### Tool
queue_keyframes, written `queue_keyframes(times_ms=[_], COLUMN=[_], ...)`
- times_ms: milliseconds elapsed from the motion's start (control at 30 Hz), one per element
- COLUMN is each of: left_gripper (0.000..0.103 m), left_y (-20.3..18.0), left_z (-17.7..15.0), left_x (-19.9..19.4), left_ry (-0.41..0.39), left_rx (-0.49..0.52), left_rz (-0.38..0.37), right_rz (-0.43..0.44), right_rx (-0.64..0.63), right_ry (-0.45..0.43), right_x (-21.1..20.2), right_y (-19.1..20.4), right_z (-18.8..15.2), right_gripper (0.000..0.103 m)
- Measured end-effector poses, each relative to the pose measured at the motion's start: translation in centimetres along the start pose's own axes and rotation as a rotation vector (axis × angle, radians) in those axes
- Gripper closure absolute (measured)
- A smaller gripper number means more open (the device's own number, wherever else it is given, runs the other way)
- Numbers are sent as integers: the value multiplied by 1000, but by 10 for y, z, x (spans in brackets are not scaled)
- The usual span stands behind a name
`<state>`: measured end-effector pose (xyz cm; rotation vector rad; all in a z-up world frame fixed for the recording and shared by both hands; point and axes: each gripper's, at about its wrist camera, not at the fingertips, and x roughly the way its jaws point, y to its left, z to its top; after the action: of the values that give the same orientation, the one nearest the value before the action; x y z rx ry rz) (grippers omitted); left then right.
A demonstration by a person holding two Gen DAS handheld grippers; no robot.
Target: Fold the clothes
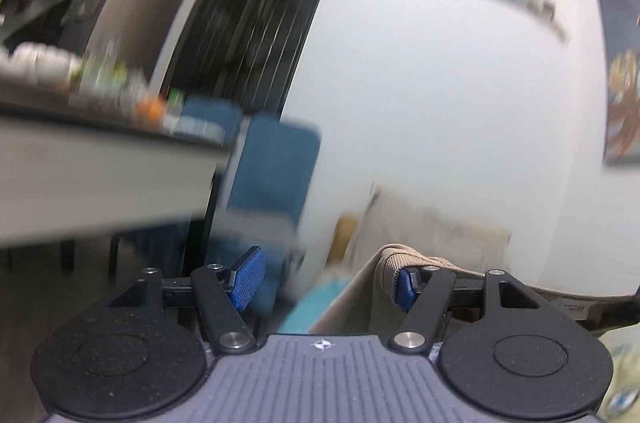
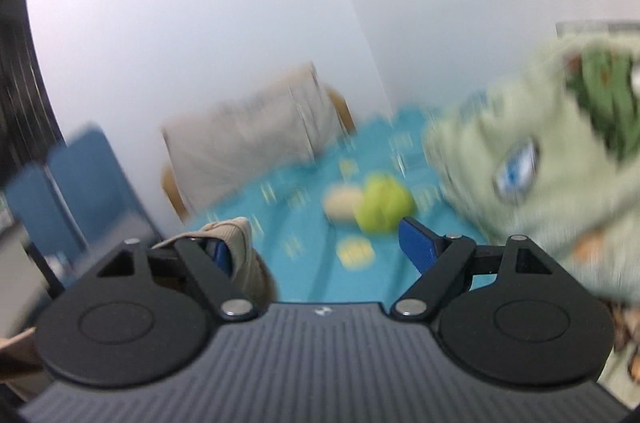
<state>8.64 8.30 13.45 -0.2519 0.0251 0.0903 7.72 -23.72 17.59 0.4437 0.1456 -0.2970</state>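
Observation:
A beige garment with a ribbed hem [image 1: 394, 257] hangs over the right fingertip of my left gripper [image 1: 326, 283], whose jaws stand wide apart. In the right wrist view the same beige garment [image 2: 236, 239] drapes over the left fingertip of my right gripper [image 2: 318, 251], which is also open. The cloth is hooked on one finger of each gripper, not pinched. Both grippers are raised above a turquoise patterned cloth surface [image 2: 312, 263]. The picture is blurred by motion.
A pale green printed garment [image 2: 532, 159] lies heaped at the right. A lime green bundle [image 2: 382, 205] and a beige bundle [image 2: 344, 205] sit on the turquoise surface. A cloth-covered chair [image 2: 248, 139] stands by the wall, with blue chairs [image 1: 272, 167] and a cluttered table [image 1: 100, 163] to the left.

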Motion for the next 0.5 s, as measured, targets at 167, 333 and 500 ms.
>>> queue_keyframes(times_ms=[167, 333, 500], left_gripper=[35, 35, 33], left_y=[-24, -41, -54], left_z=[111, 213, 249], left_x=[-32, -78, -84], left_ry=[-158, -257, -259], left_rx=[5, 4, 21], left_rz=[-42, -86, -113], right_rz=[93, 183, 229], right_rx=[23, -27, -72], right_ry=[-151, -292, -338], right_x=[-58, -134, -197], right_y=[38, 64, 76], right_z=[97, 182, 250], right_gripper=[20, 19, 18])
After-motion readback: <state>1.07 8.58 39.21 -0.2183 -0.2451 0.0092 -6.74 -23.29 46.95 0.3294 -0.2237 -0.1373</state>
